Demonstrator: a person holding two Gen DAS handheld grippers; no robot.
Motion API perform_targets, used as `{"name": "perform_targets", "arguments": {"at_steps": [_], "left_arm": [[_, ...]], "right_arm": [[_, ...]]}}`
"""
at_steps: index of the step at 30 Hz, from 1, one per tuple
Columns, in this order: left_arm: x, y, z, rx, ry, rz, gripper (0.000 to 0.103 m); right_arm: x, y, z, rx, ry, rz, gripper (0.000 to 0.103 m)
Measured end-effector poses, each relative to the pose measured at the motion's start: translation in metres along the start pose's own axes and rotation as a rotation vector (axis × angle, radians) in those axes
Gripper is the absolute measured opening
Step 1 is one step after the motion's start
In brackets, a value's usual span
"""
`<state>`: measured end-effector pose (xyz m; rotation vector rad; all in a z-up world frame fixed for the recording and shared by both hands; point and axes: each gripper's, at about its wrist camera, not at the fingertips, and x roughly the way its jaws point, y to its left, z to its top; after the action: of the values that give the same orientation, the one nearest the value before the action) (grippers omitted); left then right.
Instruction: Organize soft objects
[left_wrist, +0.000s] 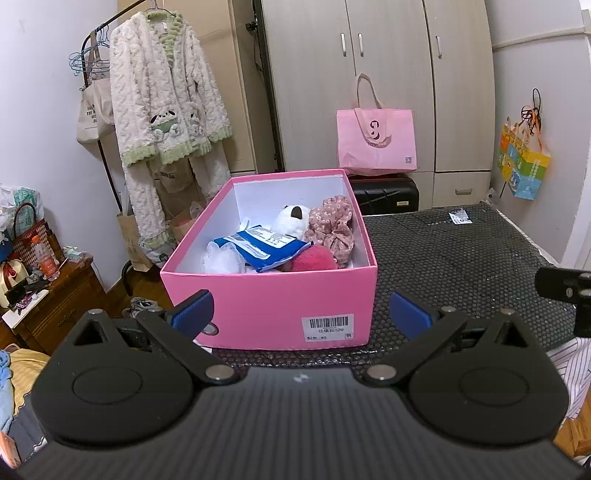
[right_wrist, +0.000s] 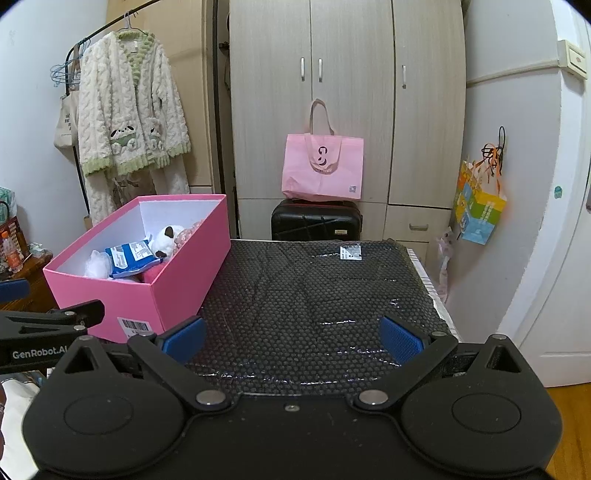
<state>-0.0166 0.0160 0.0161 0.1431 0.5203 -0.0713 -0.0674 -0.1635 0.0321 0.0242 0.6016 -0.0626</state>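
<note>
A pink cardboard box (left_wrist: 266, 306) stands open on the black bubble-wrap mat (left_wrist: 461, 258). Inside lie a white panda plush (left_wrist: 291, 219), a floral pink scrunchie (left_wrist: 332, 225), a blue-and-white packet (left_wrist: 264, 245), a white mesh puff (left_wrist: 221, 258) and a magenta fluffy ball (left_wrist: 314, 258). My left gripper (left_wrist: 301, 315) is open just in front of the box's near wall, holding nothing. In the right wrist view the box (right_wrist: 184, 280) sits at the left, and my right gripper (right_wrist: 293, 338) is open over the bare mat (right_wrist: 314, 288), empty.
Behind the mat stand a black suitcase (right_wrist: 316, 221) with a pink tote bag (right_wrist: 321, 170) on it and a beige wardrobe (right_wrist: 351, 92). A fleecy robe (left_wrist: 166, 92) hangs on a rack at the left. A wooden side table (left_wrist: 48, 299) holds clutter.
</note>
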Motion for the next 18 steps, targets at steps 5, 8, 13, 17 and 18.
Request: {"name": "perform_targets", "arguments": {"at_steps": [5, 8, 13, 17, 18], "left_arm": [[-0.0020, 0.0007, -0.0015, -0.014, -0.005, -0.006, 0.103], [-0.0020, -0.0003, -0.0022, -0.020, -0.004, -0.003, 0.103], [-0.0033, -0.0035, -0.0028, -0.006, -0.020, 0.013, 0.103], [-0.0050, -0.0032, -0.0025, -0.013, -0.033, 0.012, 0.103], [-0.0054, -0.0029, -0.0023, -0.013, -0.038, 0.015, 0.103]], "right_arm": [[-0.0006, 0.0007, 0.0001, 0.001, -0.007, -0.003, 0.102], [-0.0005, 0.0006, -0.0005, -0.004, -0.010, -0.010, 0.102], [-0.0010, -0.0013, -0.0016, -0.002, -0.017, -0.018, 0.102], [-0.0018, -0.0052, -0.0016, 0.012, -0.024, -0.020, 0.102], [-0.0017, -0.0057, -0.0017, 0.015, -0.025, -0.021, 0.102]]}}
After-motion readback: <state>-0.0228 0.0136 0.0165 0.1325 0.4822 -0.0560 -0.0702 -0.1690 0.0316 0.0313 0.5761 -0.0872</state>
